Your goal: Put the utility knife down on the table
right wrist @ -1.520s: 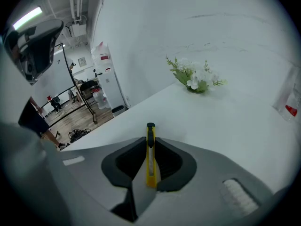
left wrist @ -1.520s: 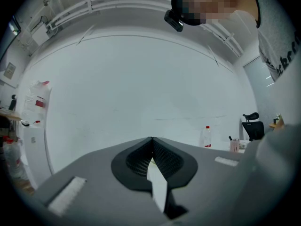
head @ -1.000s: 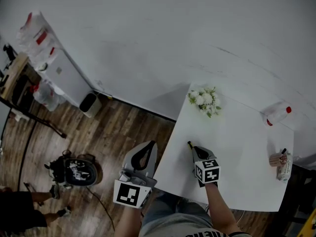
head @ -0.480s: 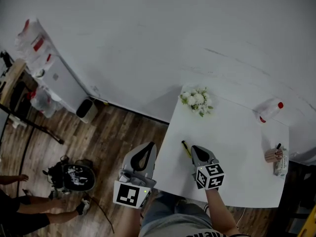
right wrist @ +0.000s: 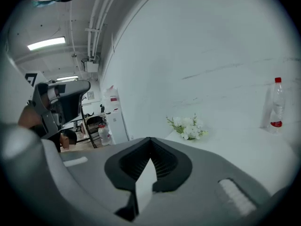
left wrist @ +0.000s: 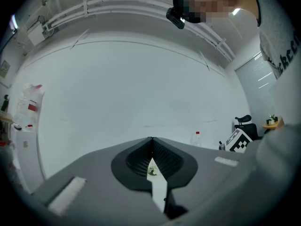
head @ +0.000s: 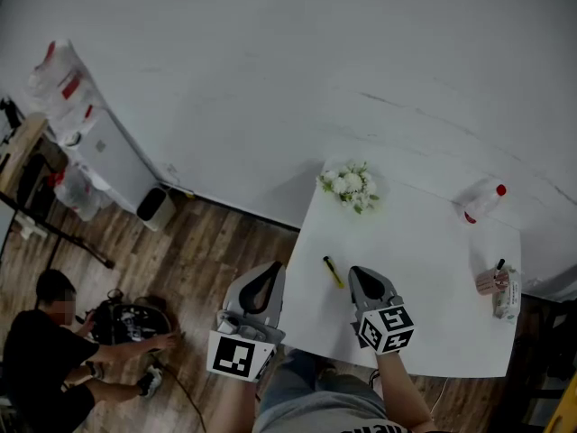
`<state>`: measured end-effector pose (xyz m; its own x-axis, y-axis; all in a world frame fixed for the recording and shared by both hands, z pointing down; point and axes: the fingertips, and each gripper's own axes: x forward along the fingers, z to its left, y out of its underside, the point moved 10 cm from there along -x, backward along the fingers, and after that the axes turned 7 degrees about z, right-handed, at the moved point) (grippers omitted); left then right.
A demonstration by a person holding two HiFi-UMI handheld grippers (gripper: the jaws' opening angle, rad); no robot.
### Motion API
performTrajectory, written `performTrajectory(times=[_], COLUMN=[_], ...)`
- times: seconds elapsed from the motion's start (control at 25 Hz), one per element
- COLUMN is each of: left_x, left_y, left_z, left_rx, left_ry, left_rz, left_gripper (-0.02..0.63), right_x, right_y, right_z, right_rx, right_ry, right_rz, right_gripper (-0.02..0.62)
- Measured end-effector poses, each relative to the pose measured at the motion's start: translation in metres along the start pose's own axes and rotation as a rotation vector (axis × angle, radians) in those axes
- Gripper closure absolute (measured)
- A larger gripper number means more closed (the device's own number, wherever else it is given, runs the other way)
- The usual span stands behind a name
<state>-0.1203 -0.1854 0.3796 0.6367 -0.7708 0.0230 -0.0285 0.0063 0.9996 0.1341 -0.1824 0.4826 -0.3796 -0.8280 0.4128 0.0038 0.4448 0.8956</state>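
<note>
The utility knife (head: 334,271) lies flat near the desk's (head: 424,260) left edge, so the right gripper (head: 360,274), jaws together and empty, should back away without nudging it.

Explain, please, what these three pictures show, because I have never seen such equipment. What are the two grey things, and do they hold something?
A person holds a two-jaw hand tool in each hand: the left gripper and the right gripper. The head view comes from a camera on the person's head, looking down. The other two views come from a camera on each gripper, looking along its jaws. On the white table lie a utility knife, flowers and a bottle. Both grippers have their jaws together and hold nothing; the knife lies on the table, apart from them.
</note>
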Motion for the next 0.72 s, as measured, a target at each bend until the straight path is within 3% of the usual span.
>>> performTrajectory(times=[0.72], left_x=[-0.009], left_y=[-0.009], left_z=[-0.029], left_rx=[0.025], left_ry=[0.012], left_rz=[-0.026], left_gripper=[0.592], right_x=[-0.059], right_y=[-0.037], right_z=[0.012], right_rx=[-0.083], right_ry=[-0.002], right_rz=[-0.178], right_gripper=[0.595])
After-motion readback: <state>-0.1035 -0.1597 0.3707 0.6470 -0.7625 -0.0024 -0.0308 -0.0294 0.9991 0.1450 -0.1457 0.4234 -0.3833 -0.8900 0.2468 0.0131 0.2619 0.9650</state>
